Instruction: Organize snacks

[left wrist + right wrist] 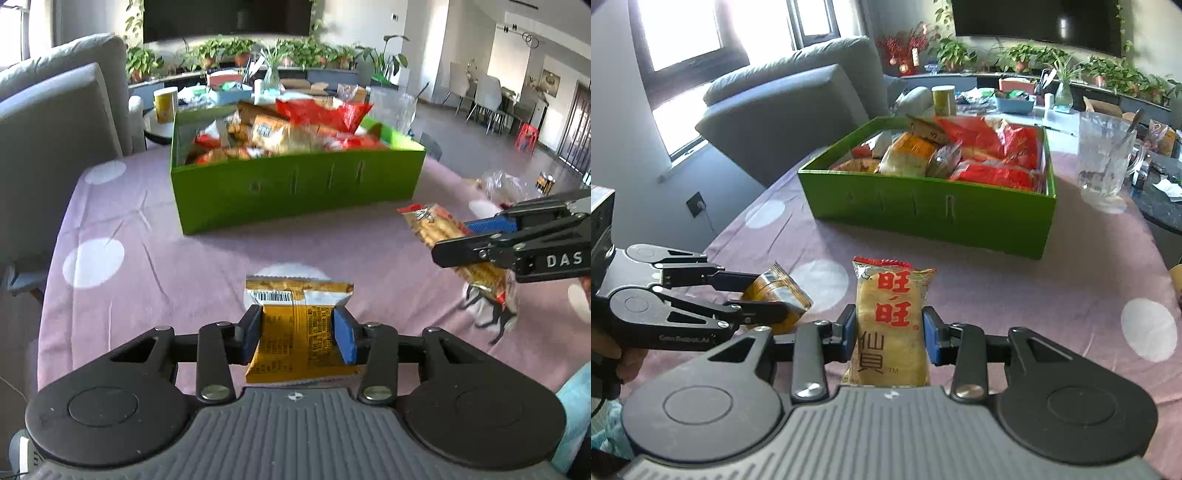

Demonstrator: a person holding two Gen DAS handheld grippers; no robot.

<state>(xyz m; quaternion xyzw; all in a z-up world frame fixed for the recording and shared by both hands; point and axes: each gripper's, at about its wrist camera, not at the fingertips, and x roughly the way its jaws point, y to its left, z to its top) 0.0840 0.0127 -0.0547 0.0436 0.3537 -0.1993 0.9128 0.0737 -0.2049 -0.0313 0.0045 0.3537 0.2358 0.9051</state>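
Your daylight floods in through the blown-out windows (683, 33) behind the green box (925, 206); its snacks look blurred, and the edges bow.

A pale yellow rice cracker packet (891, 325) with red characters is gripped upright between the blue pads of the right claw (889, 332) in the near centre. At the near left, an orange snack packet (777, 295) is clamped in the left claw (783, 293). Both are held above the counter (1015, 288), which is covered in a purple cloth with white dots. Farther off, a green box (923, 210) filled with red and yellow snacks is seen, with a glass mug (1104, 158) to its right.
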